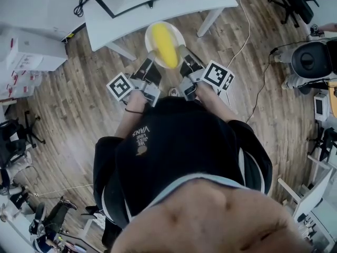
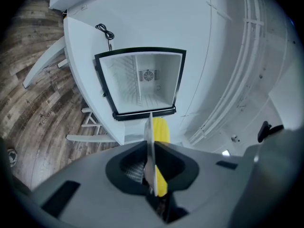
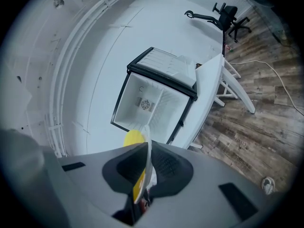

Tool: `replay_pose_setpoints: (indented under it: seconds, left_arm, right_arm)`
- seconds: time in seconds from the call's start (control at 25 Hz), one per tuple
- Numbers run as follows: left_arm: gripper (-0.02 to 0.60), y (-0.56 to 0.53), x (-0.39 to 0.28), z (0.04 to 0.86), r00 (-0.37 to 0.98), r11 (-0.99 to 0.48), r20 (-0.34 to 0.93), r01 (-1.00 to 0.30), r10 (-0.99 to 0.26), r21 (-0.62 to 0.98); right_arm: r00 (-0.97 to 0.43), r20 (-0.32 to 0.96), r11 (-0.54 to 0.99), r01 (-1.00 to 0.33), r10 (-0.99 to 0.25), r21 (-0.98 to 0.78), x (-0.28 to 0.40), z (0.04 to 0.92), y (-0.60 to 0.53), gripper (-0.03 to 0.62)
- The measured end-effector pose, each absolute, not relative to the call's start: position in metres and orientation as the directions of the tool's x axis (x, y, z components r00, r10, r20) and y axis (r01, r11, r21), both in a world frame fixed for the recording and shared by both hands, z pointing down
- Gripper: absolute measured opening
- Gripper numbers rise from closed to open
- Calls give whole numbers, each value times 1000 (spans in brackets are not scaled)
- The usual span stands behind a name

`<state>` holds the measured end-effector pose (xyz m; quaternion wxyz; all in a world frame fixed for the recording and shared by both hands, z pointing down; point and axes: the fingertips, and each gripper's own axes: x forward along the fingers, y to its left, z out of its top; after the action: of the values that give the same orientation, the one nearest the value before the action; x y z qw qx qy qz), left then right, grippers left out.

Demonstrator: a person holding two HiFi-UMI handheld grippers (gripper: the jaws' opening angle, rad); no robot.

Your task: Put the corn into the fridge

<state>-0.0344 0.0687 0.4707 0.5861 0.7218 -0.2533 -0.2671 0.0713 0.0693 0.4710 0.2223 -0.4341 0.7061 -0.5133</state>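
Fingers on the left gripper (image 2: 151,163) are pinched tight on the rim of a white plate (image 1: 178,35), and the right gripper (image 3: 145,167) is pinched on that same rim from the other side. In the head view they grip at about 7 and 5 o'clock on the plate. So it's a two-handed carry, and the corn (image 1: 164,46) rides in the middle of the plate, held up over the wooden floor (image 1: 79,115).

Dead ahead, at 12 o'clock, sits the fridge (image 2: 140,82) on the white desk (image 1: 105,22), door open, white interior bare as far as both gripper views show. I'd call this the transport step: plate lifted, fridge not yet reached.

Next up, by my reading, both hands must push forward together, keeping the plate level so the cob doesn't roll, and thread it through the opening without clipping the dark frame.

As for the cob, its long axis runs roughly 11 to 5 o'clock in the head view, so it lies almost end-on to the fridge, flat on the plate. Which end is the tip, I can't tell.
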Motion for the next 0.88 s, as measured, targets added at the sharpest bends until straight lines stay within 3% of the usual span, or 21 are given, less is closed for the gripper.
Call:
replay_pose_setpoints:
  seconds: [0.88]
  left_arm:
    - [52,-4,-58,469,749,-155,-74,-39,-659,987]
  right_arm:
    - [-495,131,80,-382,-859,-921,46,469,-2,26]
